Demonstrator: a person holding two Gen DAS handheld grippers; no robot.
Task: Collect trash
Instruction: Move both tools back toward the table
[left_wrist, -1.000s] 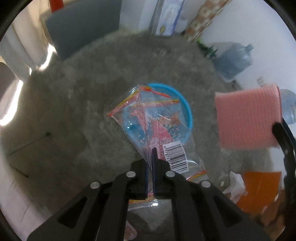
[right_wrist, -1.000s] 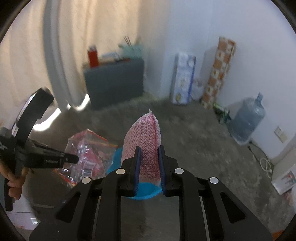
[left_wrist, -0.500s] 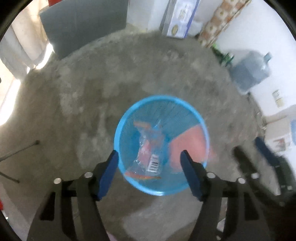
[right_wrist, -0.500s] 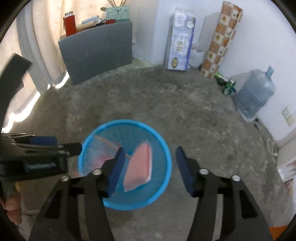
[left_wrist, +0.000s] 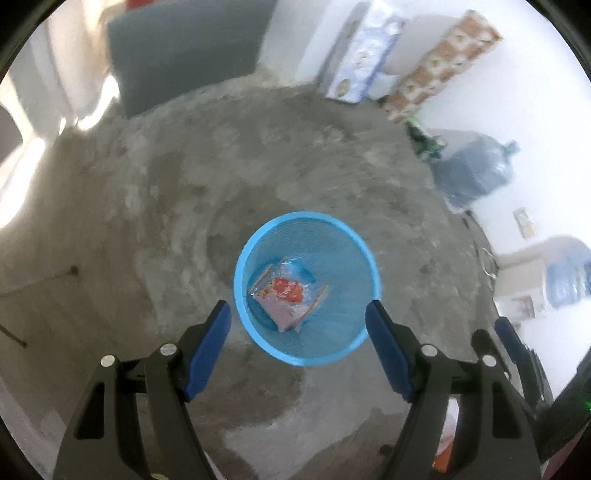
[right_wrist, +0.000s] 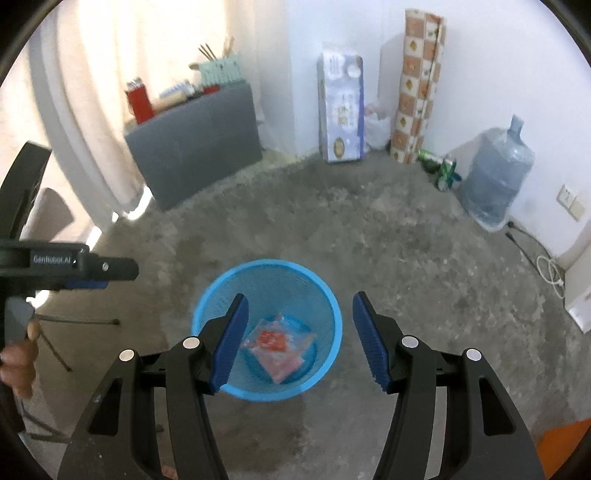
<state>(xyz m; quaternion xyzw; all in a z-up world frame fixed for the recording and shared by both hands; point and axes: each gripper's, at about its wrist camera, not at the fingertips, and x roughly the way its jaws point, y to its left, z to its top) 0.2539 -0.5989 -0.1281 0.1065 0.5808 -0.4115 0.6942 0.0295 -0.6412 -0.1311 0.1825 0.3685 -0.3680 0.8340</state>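
- Bare grey concrete floor (right_wrist: 369, 229) fills the lower frame
- White walls (right_wrist: 480, 55) upper right
- Grey cabinet (right_wrist: 195, 144) upper left, beside bright curtains (right_wrist: 92, 92)

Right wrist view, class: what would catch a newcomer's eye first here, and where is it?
The bright blue mesh bin on the grey concrete floor, low in the middle, draws the eye first, with a clear plastic bag and something pink lying at its bottom. The right gripper, jaws opening and empty, frames it from above. A big water jug stands by the right wall.
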